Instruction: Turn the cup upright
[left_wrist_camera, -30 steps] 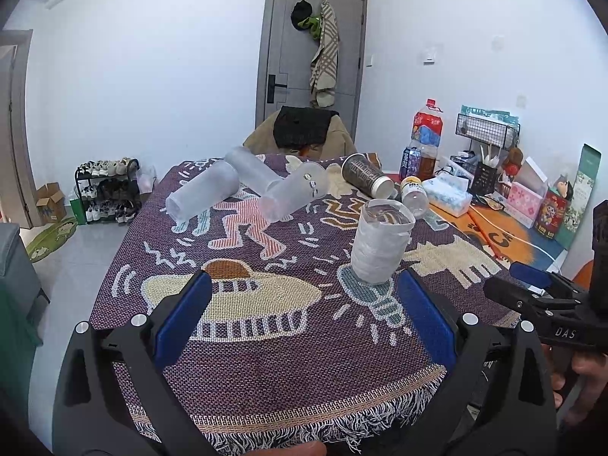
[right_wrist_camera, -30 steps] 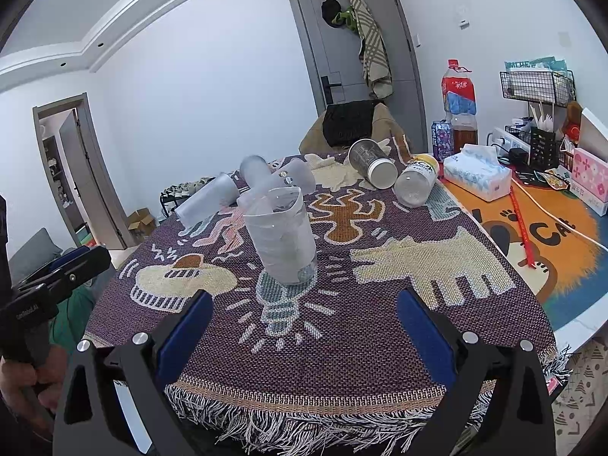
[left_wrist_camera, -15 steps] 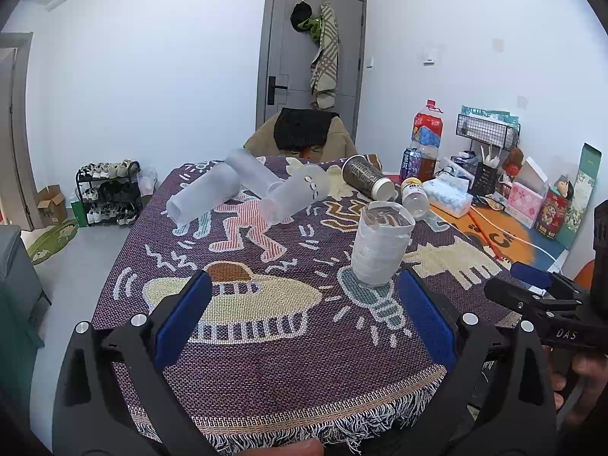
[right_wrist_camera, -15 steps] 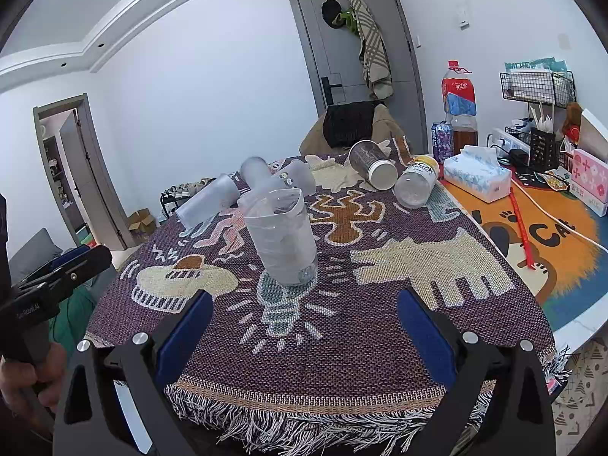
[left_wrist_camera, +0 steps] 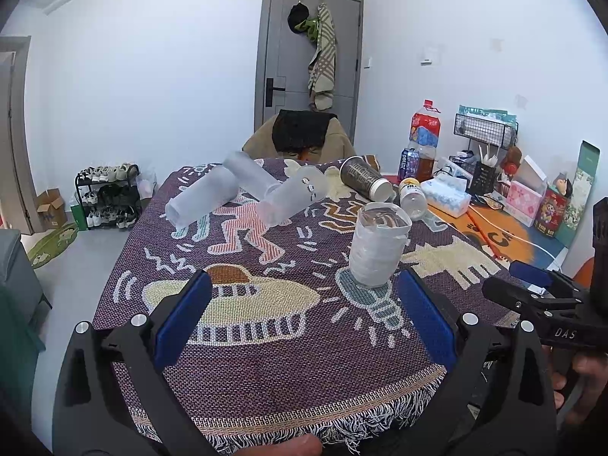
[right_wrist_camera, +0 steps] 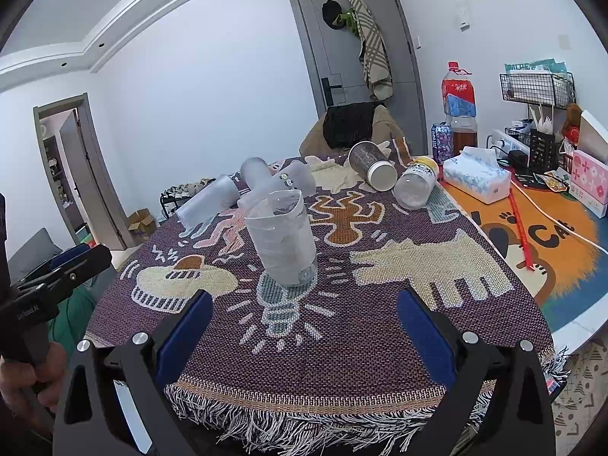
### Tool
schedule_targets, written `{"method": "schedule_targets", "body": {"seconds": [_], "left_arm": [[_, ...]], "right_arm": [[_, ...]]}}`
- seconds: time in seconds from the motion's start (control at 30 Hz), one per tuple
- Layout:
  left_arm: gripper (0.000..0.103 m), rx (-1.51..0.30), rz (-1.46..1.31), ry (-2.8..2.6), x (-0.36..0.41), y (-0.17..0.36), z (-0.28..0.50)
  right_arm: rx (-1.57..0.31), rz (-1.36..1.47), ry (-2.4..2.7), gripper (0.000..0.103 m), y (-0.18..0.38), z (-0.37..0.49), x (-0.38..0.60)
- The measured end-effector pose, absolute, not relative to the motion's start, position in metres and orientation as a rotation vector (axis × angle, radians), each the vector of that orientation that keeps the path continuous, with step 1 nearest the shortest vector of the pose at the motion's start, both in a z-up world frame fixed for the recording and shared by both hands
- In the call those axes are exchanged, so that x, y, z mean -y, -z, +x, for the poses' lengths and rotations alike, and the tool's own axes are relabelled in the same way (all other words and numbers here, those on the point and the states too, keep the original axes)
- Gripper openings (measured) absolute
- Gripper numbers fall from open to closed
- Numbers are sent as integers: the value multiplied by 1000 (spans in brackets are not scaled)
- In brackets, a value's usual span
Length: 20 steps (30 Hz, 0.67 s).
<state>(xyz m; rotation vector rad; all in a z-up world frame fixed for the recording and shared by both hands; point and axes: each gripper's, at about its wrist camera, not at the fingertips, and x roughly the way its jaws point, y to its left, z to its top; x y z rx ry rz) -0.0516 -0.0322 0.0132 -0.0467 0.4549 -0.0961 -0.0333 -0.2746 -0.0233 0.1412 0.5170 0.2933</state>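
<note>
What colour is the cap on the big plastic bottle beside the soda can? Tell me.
Red cap; right wrist view shows it best.

A lived-in room of a private home is indicated. A shoe rack (left_wrist_camera: 108, 197) is placed against the wall, and clothing (left_wrist_camera: 321, 60) is hung on the grey door (left_wrist_camera: 304, 57). The table is covered with a patterned woven cloth (right_wrist_camera: 380, 304); a tissue box (right_wrist_camera: 477, 178) and a drinks bottle (right_wrist_camera: 459, 106) are kept beside it.
</note>
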Motion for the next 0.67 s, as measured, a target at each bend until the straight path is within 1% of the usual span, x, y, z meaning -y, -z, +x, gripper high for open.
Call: {"method": "schedule_targets", "body": {"seconds": [0.67], "left_arm": [[97, -445, -53, 102, 32, -11, -48]], "right_arm": [[-520, 139, -280, 95, 26, -31, 278]]}}
